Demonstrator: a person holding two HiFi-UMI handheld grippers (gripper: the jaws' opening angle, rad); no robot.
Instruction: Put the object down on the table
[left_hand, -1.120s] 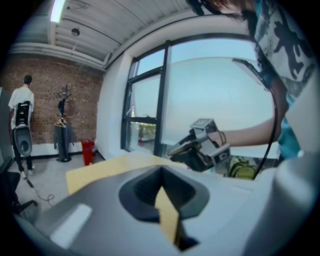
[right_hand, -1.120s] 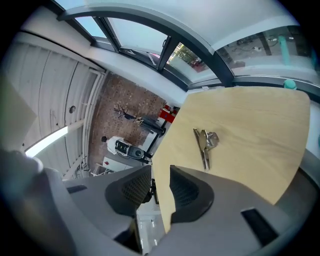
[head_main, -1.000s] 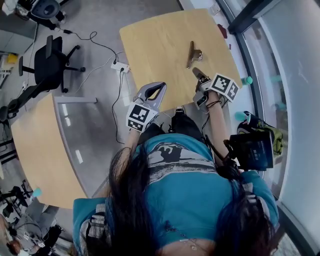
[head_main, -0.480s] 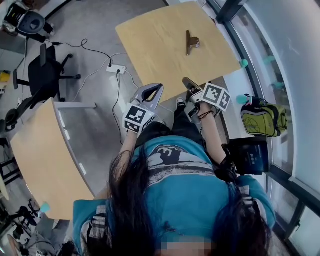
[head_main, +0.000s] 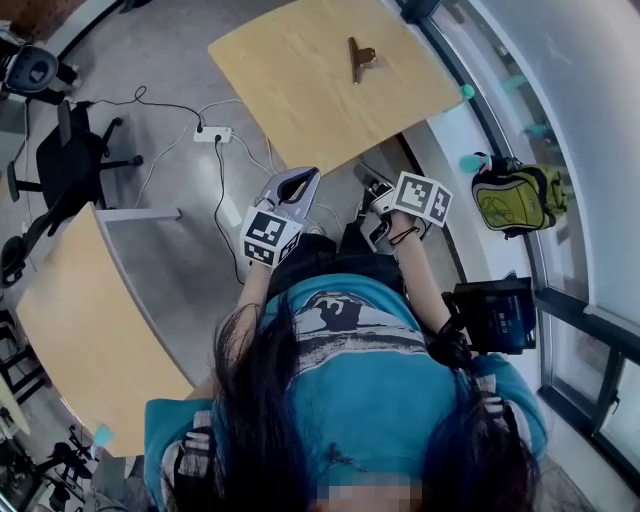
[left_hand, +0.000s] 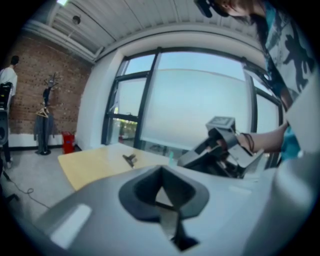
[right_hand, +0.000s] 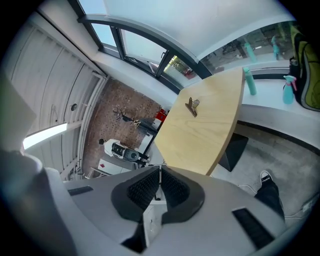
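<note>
A brown clip-like object (head_main: 358, 58) lies alone on the light wooden table (head_main: 300, 90), far from both grippers. The left gripper view shows it (left_hand: 131, 159) on the table (left_hand: 95, 165), and the right gripper view shows it (right_hand: 192, 106) on the tabletop (right_hand: 205, 135). My left gripper (head_main: 308, 174) is held near my body, off the table's near edge, with its jaws together and empty (left_hand: 161, 170). My right gripper (head_main: 364, 178) hovers beside it, shut with nothing between the ribbed pads (right_hand: 160, 169).
A green backpack (head_main: 510, 195) and teal bottles (head_main: 468, 92) sit along the window sill at right. A dark case (head_main: 495, 315) is by my right elbow. A second table (head_main: 80, 330), a black chair (head_main: 70, 165) and a power strip (head_main: 213, 133) with cables are at left.
Both grippers have drawn back from the table toward my body, and the table has slid farther away in view. The object has stayed where it lay.
</note>
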